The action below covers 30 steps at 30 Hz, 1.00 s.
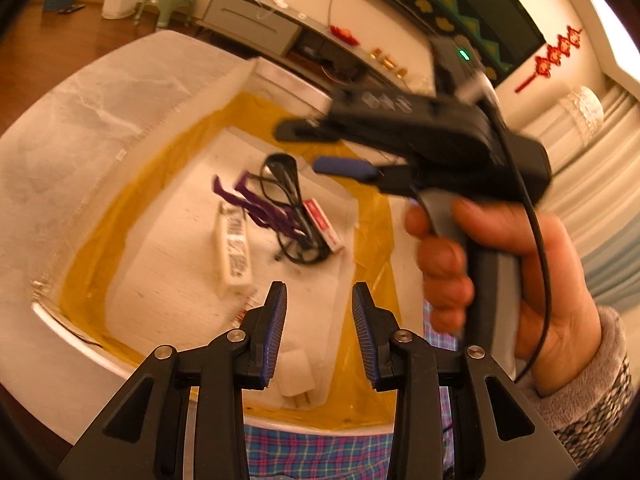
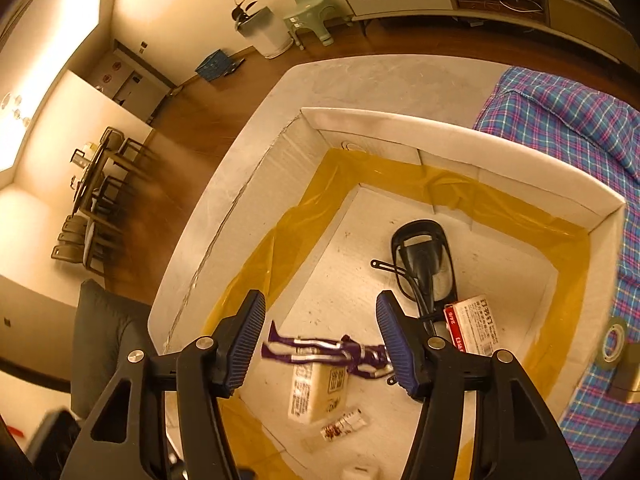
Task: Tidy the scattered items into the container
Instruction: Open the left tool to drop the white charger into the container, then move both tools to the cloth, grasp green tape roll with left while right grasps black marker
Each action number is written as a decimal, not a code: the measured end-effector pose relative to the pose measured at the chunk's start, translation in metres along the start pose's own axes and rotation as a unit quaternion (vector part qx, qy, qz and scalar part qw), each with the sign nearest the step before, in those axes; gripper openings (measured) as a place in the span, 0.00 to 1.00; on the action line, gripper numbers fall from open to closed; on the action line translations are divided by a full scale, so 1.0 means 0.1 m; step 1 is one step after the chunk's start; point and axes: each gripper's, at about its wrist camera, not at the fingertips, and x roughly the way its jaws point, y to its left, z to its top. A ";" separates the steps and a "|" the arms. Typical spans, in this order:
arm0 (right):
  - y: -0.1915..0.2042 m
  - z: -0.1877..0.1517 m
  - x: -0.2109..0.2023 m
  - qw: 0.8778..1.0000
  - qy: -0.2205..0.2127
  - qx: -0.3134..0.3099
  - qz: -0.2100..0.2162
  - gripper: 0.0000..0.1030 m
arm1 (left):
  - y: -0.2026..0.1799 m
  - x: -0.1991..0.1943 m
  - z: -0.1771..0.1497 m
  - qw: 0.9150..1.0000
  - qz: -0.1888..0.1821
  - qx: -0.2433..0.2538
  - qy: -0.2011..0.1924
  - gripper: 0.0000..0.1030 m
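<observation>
Left wrist view: the left hand-held gripper [image 1: 319, 334] stands spread with nothing between its blue pads, poised over the near end of an open white cardboard box [image 1: 208, 92] whose inner edges are lined with yellow tape. On the box floor, toward 12 o'clock from the pads, lie a purple toy figure [image 1: 260, 210], a white carton [image 1: 234, 252] at its 7 o'clock, a black wire-framed object [image 1: 286, 200] tangled with the figure, and a red-and-white small box [image 1: 324, 224] at the figure's 3 o'clock. A white plug adapter [image 1: 296, 380] lies at the near wall, just below the pads. At 2 o'clock the right hand-held gripper [image 1: 328, 148], blurred, is gripped by the person's hand [image 1: 492, 280]; its fingers appear apart and empty. Right wrist view: the right hand-held gripper [image 2: 320, 344] is spread wide, nothing pinched, pointing down into the same cardboard box [image 2: 440, 128]. The purple toy figure [image 2: 320, 354] lies on the floor in line between the pads, partly over the white carton [image 2: 316, 392] at 6 o'clock. The black wire-framed object [image 2: 424, 256] lies at 1 o'clock, the red-and-white small box [image 2: 472, 326] at 3 o'clock, a small sachet [image 2: 344, 426] at 6 o'clock beyond the carton. The box rests on a pale worktop [image 2: 360, 80]; a plaid cloth [image 2: 560, 120] and a tape roll [image 2: 612, 344] lie outside its right wall.
</observation>
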 end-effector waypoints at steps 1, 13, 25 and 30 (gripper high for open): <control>-0.02 -0.02 -0.02 1.000 0.000 -0.002 0.002 0.58 | 0.01 -0.01 0.02 1.000 0.003 0.001 -0.004 0.35; -0.08 -0.36 -0.52 0.996 -0.049 -0.018 0.066 0.58 | -0.14 -0.16 0.06 0.997 0.034 0.047 -0.046 0.35; -0.02 -1.04 -1.25 0.982 -0.138 -0.093 0.084 0.58 | -0.54 -0.28 0.00 0.984 0.064 0.126 -0.107 0.35; -0.01 -1.21 -1.37 0.979 -0.150 -0.121 0.072 0.58 | -0.63 -0.22 -0.02 0.981 0.075 0.143 -0.106 0.35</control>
